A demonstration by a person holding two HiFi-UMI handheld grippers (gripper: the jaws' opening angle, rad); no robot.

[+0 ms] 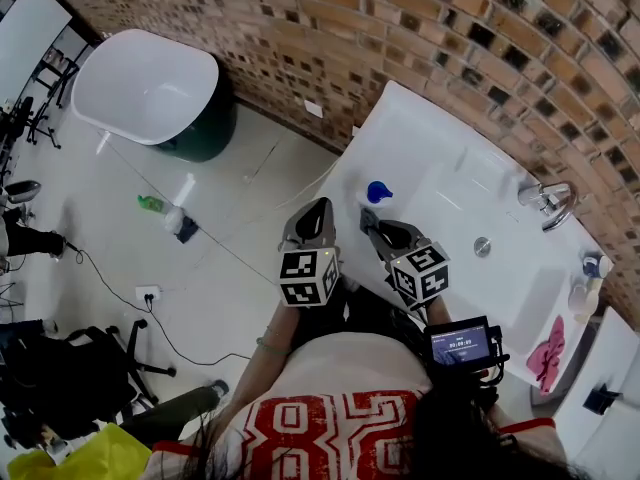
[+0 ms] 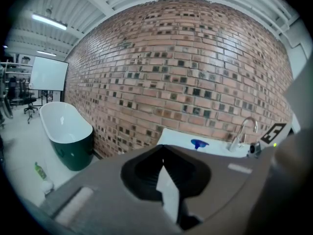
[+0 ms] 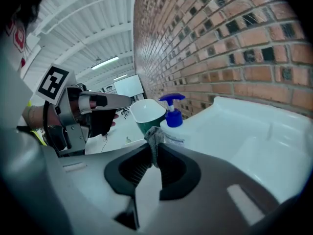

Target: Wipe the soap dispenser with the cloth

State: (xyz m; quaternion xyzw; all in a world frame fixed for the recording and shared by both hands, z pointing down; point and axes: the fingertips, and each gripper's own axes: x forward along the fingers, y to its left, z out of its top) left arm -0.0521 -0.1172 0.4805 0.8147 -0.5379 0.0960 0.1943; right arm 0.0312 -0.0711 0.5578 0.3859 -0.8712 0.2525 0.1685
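Grey cloth (image 3: 155, 137) pinched between the shut jaws of the right gripper (image 3: 152, 148), blue-pumped soap dispenser (image 3: 171, 117) just beyond at twelve o'clock on the white sink counter (image 1: 440, 183) (contact unclear), left gripper (image 2: 163, 150) at its nine o'clock, jaws together, empty.

The soap dispenser (image 1: 378, 190) stands upright near one end of the white counter (image 1: 420, 133), beside the basin; it has a pale body and a blue pump head. The cloth (image 3: 153, 137) is a small grey bunch pinched in the right gripper (image 3: 152, 148) jaws, close before the dispenser, contact unclear
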